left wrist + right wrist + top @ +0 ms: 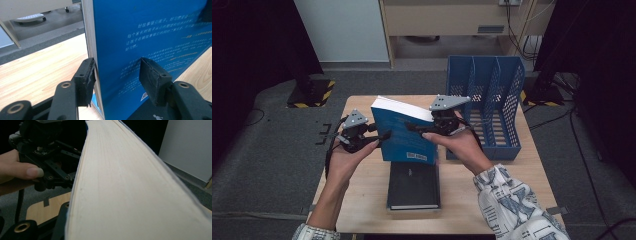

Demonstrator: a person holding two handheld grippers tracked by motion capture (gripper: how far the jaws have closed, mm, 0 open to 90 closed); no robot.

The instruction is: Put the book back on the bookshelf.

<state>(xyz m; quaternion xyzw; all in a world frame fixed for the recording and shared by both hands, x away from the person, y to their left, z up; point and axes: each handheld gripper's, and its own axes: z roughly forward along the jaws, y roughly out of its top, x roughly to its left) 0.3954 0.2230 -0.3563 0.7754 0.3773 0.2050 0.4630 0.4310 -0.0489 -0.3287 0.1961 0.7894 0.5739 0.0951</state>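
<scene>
A thick blue book (404, 132) stands upright over a black book (413, 185) that lies flat on the wooden table (362, 200). My right gripper (409, 126) comes in from the right and is shut on the blue book's top; its pale page edge (125, 182) runs up between the jaws. My left gripper (384, 135) reaches in from the left. Its jaws (116, 75) straddle the book's side edge, one pad at the page edge, the other just off the blue cover (150, 30) with white text. I see no firm press.
A blue perforated file rack (492, 100) with several slots stands on the table's right side, close behind my right hand. Bare wood (512, 200) lies in front of the rack and left of the black book. Grey floor surrounds the table.
</scene>
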